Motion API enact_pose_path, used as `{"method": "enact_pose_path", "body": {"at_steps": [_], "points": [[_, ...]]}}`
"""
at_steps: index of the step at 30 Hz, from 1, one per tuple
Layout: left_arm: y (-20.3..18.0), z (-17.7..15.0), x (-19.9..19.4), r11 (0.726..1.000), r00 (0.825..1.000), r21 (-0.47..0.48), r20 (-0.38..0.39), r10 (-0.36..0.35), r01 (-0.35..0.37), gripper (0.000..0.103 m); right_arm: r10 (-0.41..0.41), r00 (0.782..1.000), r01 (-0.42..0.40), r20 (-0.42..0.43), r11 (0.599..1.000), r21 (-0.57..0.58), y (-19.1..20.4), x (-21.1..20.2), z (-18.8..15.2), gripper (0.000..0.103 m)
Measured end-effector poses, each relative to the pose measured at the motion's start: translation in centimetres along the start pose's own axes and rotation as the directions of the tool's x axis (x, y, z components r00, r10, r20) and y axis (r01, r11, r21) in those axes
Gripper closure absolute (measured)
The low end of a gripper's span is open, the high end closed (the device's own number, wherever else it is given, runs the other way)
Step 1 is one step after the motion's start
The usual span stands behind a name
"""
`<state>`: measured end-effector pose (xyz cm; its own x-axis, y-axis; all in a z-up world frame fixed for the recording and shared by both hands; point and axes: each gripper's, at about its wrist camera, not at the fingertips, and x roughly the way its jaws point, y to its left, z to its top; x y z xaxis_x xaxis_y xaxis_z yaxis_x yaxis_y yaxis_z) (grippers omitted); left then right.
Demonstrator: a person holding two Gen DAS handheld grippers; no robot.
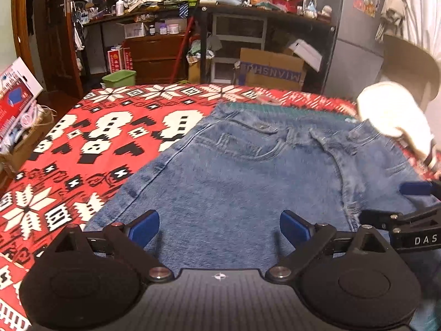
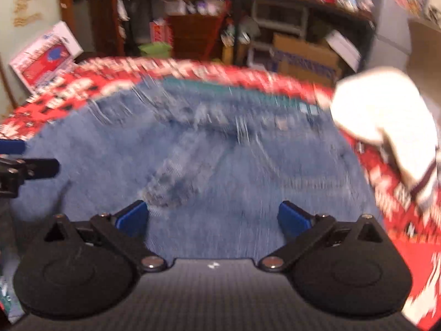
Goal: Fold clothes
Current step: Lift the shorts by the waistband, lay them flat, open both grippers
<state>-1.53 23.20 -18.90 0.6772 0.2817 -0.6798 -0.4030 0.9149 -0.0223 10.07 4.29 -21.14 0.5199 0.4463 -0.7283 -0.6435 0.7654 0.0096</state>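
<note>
A pair of blue jeans [image 1: 234, 171] lies flat on a red, white and black patterned blanket [image 1: 82, 143], waistband at the far side. My left gripper [image 1: 219, 227] hovers over the near part of the denim, open, with nothing between its blue pads. The right wrist view is blurred. In it my right gripper [image 2: 213, 219] is also open over the jeans [image 2: 220, 160], near the crotch seam. One of the right gripper's fingers [image 1: 416, 188] shows at the right edge of the left wrist view. A white garment [image 1: 391, 113] lies at the jeans' far right corner.
A strip of green cloth [image 1: 275, 109] shows beyond the waistband. Past the far edge of the blanket stand a green bin [image 1: 120, 78], a cardboard box [image 1: 271, 69] and cluttered shelves. A printed box [image 1: 16, 91] stands at the left.
</note>
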Motion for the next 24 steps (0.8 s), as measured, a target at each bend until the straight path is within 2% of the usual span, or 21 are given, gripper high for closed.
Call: {"method": "enact_pose_path", "body": {"at_steps": [3,4,9,16,24], "points": [[0.3,-0.5,1.5,1.0,0.998,-0.021,-0.058,-0.002,0.001,0.008,-0.002,0.999,0.002,0.045,1.0,0.017,-0.4,0.2,-1.0,0.001],[0.5,-0.6,1.9,0.999,0.997,-0.031,-0.076,-0.013,0.011,0.002,-0.001,0.998,0.0,0.057,1.0,0.014,-0.4,0.1,-1.2,0.001],[-0.3,-1.1,1.9,1.0,0.998,0.024,-0.055,0.007,-0.005,0.0,0.0,0.996,-0.001,0.087,1.0,0.011,-0.5,-0.3,-1.7,0.001],[-0.6,-1.1,1.8,1.0,0.998,0.005,-0.062,0.022,-0.022,0.0,0.0,0.996,-0.001,0.087,1.0,0.01,-0.5,-0.3,-1.3,0.001],[-0.3,-0.8,1.9,1.0,0.996,0.029,-0.093,-0.008,0.011,0.0,0.005,0.996,-0.006,0.09,1.0,0.011,-0.6,-0.3,-1.4,0.001]]}}
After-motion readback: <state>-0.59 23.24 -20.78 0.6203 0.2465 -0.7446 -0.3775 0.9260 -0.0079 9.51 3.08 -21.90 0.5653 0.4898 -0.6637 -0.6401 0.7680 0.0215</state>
